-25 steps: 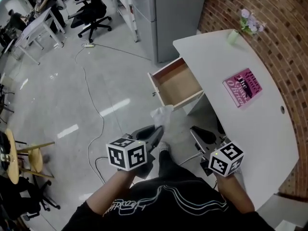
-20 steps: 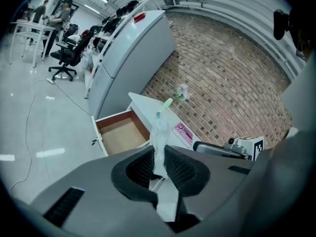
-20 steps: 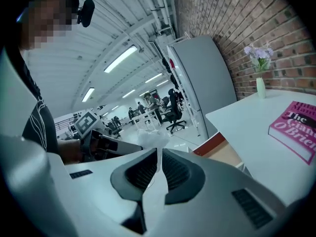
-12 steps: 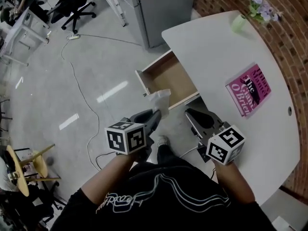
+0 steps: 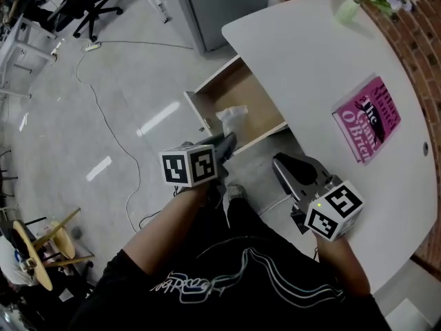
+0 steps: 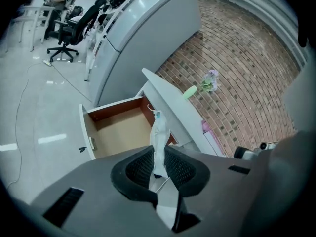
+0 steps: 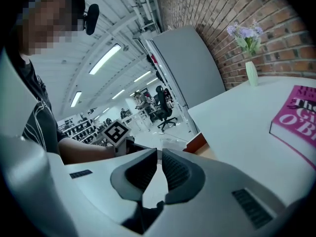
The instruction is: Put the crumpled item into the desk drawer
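Jaws on the left gripper (image 5: 229, 141) are pinched nearly closed on the crumpled white item (image 5: 232, 114), which hangs over the open desk drawer (image 5: 251, 95). Right gripper (image 5: 282, 164) is closed with nothing in it, down by the desk (image 5: 310, 54) edge. A second ago the item was out over the floor, short of the drawer front.

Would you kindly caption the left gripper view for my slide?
Left tool pinching a crumpled white item, with the open desk drawer ahead.
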Available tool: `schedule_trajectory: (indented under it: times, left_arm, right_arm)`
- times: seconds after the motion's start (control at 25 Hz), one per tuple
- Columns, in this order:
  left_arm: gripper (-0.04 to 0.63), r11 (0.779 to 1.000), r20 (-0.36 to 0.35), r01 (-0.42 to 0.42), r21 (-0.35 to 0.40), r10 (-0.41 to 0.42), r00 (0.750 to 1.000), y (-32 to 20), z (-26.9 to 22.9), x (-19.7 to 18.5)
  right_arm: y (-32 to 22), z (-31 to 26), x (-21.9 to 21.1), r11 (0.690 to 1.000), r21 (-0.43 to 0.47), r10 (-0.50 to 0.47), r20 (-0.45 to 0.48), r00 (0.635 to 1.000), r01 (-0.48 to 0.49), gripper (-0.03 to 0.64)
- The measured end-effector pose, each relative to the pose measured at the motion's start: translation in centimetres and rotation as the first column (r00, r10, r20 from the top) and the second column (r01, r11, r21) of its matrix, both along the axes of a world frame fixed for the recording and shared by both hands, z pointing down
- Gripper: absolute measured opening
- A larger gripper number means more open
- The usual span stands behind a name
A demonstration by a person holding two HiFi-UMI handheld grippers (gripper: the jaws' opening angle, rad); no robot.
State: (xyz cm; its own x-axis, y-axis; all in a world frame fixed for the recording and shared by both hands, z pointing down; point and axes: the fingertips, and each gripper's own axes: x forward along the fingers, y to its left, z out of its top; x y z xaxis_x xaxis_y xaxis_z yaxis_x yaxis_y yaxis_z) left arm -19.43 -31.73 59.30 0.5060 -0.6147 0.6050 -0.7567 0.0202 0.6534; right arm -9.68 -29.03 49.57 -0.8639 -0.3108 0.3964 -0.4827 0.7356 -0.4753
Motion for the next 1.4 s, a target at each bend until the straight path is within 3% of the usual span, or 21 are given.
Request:
schedule_trajectory:
  times: [0.32, 0.52, 0.72, 1.16, 1.32, 1.4]
  left_arm:
    - [0.072, 0.990, -0.017, -0.077, -0.115, 0.075, 0.997, -5.0, 8.1, 1.0]
    - [0.072, 0.977, -0.063, -0.076, -0.199, 0.064, 0.996, -7.9, 12.6, 0.7]
    - [0.072, 0.961, -0.094, -0.142, -0.236, 0.123, 0.988, -9.8, 16.6, 1.3]
    - [0.073, 0.931, -0.099, -0.159, -0.329, 0.133, 0.986, -11.7, 23.2, 2.3]
    - [0.134, 0.929, -0.076, -0.131, -0.346, 0.111, 0.991, -12.2, 24.9, 2.1]
    - [0.212, 0.931, -0.058, -0.091, -0.354, 0.075, 0.995, -12.5, 25.7, 1.6]
  right_arm:
    - [-2.2, 3.3, 0.6, 0.997, -0.054, 0.062, -0.004, 0.998, -0.062, 0.057]
    - [-3.6, 4.8, 0.0, 0.989, -0.090, 0.119, -0.003, 0.993, -0.119, 0.057]
    - [-5.0, 6.3, -0.3, 0.980, -0.113, 0.164, -0.024, 0.986, -0.166, 0.057]
    - [-5.1, 9.4, 0.6, 0.954, -0.168, 0.244, -0.047, 0.969, -0.248, 0.057]
    - [-4.9, 10.3, 0.9, 0.947, -0.182, 0.260, -0.048, 0.964, -0.264, 0.057]
    - [-4.7, 10.6, 0.8, 0.945, -0.189, 0.264, -0.047, 0.963, -0.268, 0.057]
